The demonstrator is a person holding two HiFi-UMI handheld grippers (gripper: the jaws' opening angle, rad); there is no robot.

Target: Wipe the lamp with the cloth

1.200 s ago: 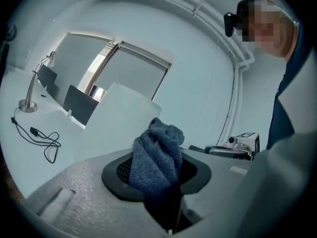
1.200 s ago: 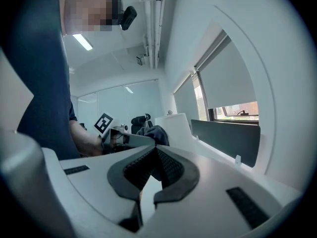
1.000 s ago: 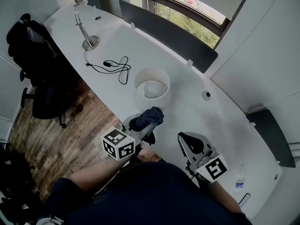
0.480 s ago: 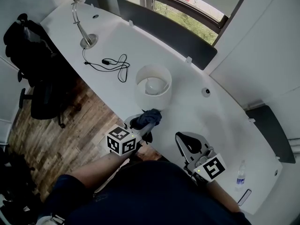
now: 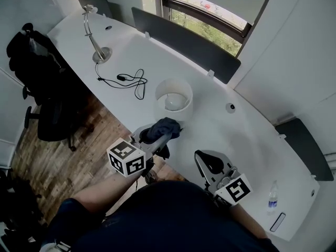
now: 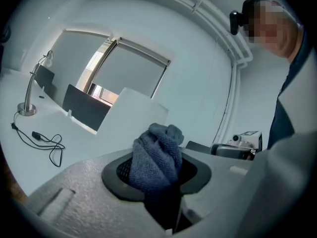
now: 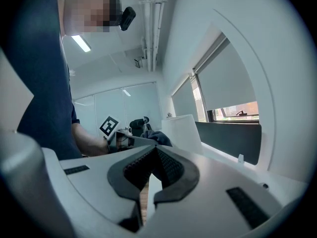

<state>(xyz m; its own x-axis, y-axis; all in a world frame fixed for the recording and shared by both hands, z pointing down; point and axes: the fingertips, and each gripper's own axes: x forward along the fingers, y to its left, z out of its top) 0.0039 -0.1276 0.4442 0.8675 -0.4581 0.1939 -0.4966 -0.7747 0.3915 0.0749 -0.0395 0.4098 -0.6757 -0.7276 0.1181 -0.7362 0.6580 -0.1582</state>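
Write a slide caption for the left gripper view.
Left hand-held gripper shut on a bunched blue-grey cloth, held up in front of the white lamp on the desk.

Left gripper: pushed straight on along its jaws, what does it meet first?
Probably the lamp, its white shade just ahead of the cloth clamped in the left gripper; the gap is hard to judge.

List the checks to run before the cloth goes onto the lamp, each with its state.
1. Cloth clamped in left gripper: ok.
2. Lamp upright on desk: ok.
3. Right gripper empty, jaws together: ok.
4. Black cable lying apart from the lamp: ok.
5. Cloth already touching the lamp: cannot tell.
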